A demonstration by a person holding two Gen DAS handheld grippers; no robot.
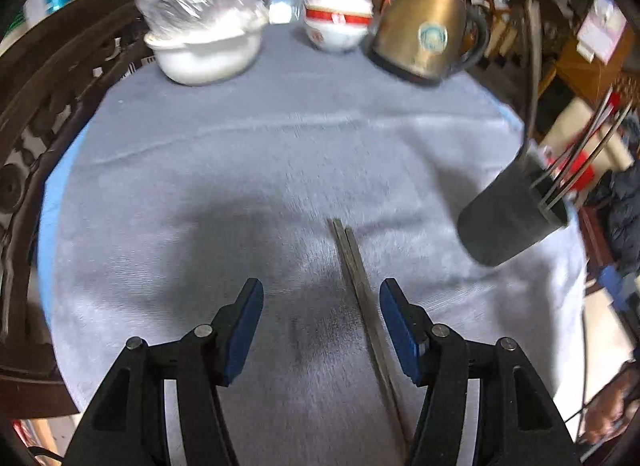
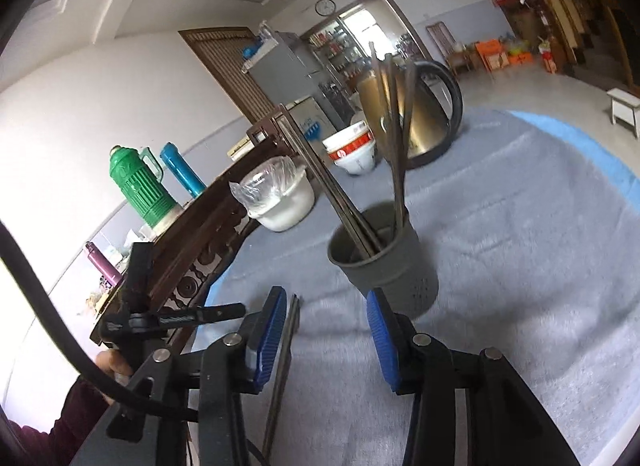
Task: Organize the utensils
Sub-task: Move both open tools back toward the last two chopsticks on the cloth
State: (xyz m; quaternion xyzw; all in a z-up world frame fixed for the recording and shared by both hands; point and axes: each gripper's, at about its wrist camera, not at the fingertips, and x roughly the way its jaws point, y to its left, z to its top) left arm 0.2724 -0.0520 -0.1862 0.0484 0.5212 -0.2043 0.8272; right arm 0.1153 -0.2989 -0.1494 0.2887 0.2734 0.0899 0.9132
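Hovering over the table, left gripper (image 1: 321,298) has jaws moderately wide, nothing pinched; chopstick pair (image 1: 362,298) lies flat on the grey cloth (image 1: 280,145) between the jaws, closer to the right pad, apart from both. Right gripper (image 2: 327,314) jaws are also parted and empty; the same chopsticks lie just outside its left pad, and the dark holder (image 2: 384,262) stands ahead of its right pad, already loaded with upright chopsticks. Likely risks: thin, smooth, square-section metal sticks roll or split apart under an off-centre squeeze; fuzzy, soft cloth may snag a pad or bunch up; knocking the tall cylindrical holder could tip it. Frames are blurred.
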